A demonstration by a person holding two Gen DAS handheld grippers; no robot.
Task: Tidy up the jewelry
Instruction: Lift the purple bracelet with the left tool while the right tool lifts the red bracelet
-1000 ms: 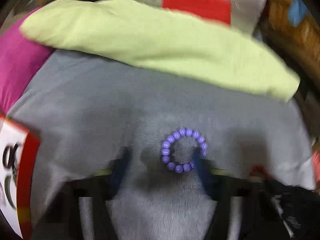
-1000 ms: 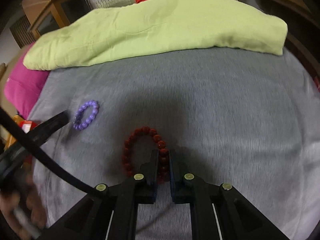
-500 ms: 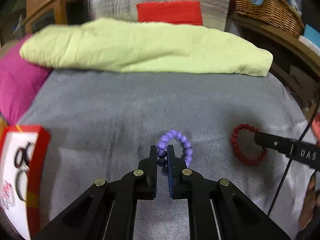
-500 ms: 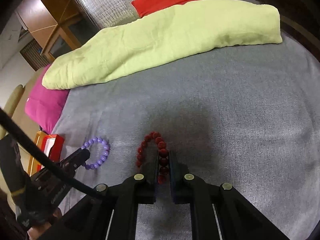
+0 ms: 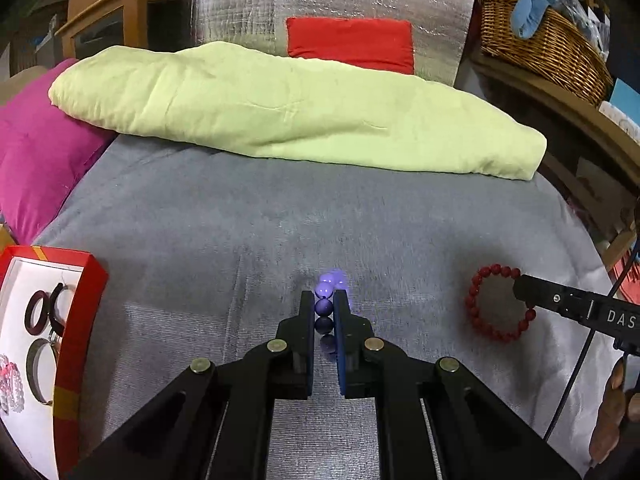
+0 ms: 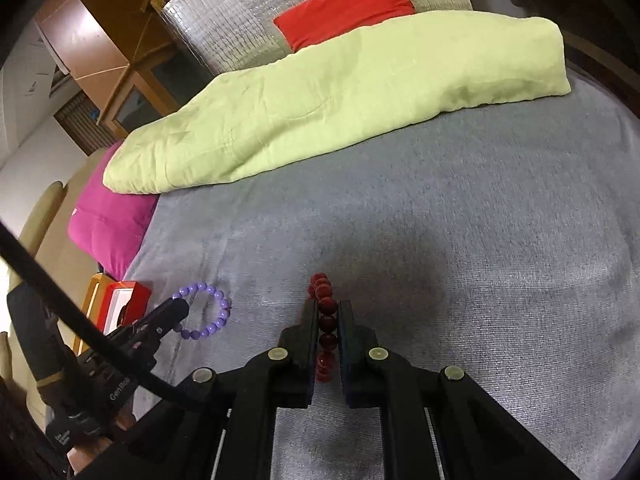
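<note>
My left gripper (image 5: pixel 324 300) is shut on a purple bead bracelet (image 5: pixel 325 289), which stands edge-on between the pads, just above the grey bedspread (image 5: pixel 240 240). From the right wrist view the same purple bracelet (image 6: pixel 208 312) shows as a ring pinched at its near left side by the left gripper (image 6: pixel 176 312). My right gripper (image 6: pixel 327 308) is shut on a dark red bead bracelet (image 6: pixel 322 290), also edge-on between the pads. In the left wrist view that red bracelet (image 5: pixel 474 312) hangs as a ring from the right gripper (image 5: pixel 520 286). A red jewelry box (image 5: pixel 80 300) at the left holds rings and bangles.
A folded pale green blanket (image 5: pixel 280 108) lies across the far side of the bed, with a magenta pillow (image 5: pixel 36 168) at its left end. Behind are a red cushion (image 5: pixel 352 44) on silver foil, a wicker basket (image 5: pixel 540 40) and a wooden cabinet (image 6: pixel 100 40).
My left gripper, open around the flat purple bracelet a second ago, has shut on it and raised it edge-on. The right gripper stays shut on the red bracelet, tilted up off the bedspread.
</note>
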